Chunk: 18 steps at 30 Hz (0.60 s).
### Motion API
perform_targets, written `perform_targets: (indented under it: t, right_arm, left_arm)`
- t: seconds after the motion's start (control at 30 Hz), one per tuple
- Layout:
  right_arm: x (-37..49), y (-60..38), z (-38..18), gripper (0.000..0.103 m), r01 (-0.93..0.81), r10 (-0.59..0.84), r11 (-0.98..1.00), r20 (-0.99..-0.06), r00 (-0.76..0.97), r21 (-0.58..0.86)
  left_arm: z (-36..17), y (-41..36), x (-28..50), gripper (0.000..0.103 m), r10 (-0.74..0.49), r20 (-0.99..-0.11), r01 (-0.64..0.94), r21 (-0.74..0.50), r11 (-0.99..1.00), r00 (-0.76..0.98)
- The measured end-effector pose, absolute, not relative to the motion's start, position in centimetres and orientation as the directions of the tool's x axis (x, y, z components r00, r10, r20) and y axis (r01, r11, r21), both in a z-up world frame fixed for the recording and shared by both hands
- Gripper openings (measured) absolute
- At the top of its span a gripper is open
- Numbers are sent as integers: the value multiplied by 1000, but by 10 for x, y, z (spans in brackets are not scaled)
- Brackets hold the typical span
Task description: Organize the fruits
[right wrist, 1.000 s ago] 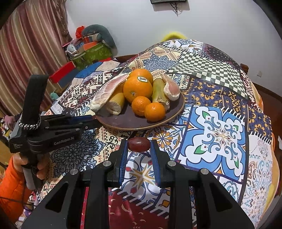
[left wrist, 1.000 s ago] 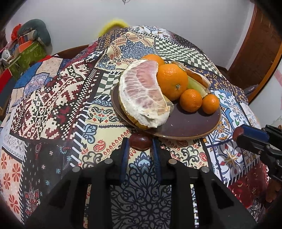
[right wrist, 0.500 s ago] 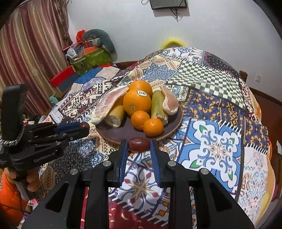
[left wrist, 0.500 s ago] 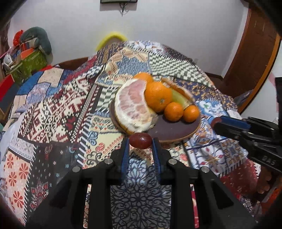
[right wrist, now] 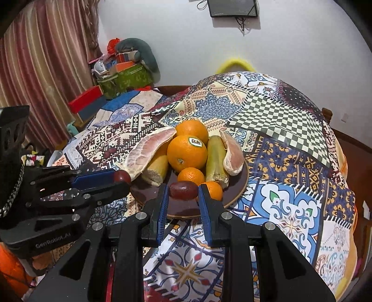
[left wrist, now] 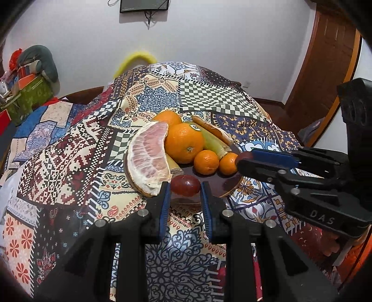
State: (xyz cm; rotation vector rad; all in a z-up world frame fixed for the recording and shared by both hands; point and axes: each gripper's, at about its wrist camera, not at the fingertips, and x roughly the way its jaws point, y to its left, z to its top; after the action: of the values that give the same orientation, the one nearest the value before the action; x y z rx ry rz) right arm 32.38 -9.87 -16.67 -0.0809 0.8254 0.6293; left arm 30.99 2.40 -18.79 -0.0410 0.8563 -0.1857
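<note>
Plate (left wrist: 229, 185): its near rim is hiding behind the left gripper (left wrist: 185, 188) and the date it is clamping; its far half is lying under the fruit.
Far orange (right wrist: 192, 129): the large orange (right wrist: 187, 153) is covering its lower part.
Small mandarin (right wrist: 213, 190): the right gripper (right wrist: 182, 191) is covering its left side.
Wall screen (right wrist: 232, 8): the top edge is cutting it off.
Person's hand (left wrist: 331, 244): mostly hiding behind the right gripper's body.
Label on the large orange (left wrist: 194, 126): too small for reading in the left view.
</note>
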Motion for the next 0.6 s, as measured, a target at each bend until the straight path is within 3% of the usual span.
perform_targets:
  t: [0.3, 0.43, 0.6]
  right_arm:
    - [329, -95, -175, 25, -560, 480, 813, -728, 490, 159]
    - [331, -97, -176, 35, -550, 479, 818, -728, 490, 168]
    - [330, -103, -170, 36, -540, 479, 824, -718, 505, 171]
  left_arm:
    - [-195, 20, 316, 26, -176, -758, 151, -103, 983, 629]
    - [-197, 20, 317, 26, -174, -763, 152, -100, 983, 622]
    - [-196, 20, 317, 26, -174, -763, 151, -101, 983, 623]
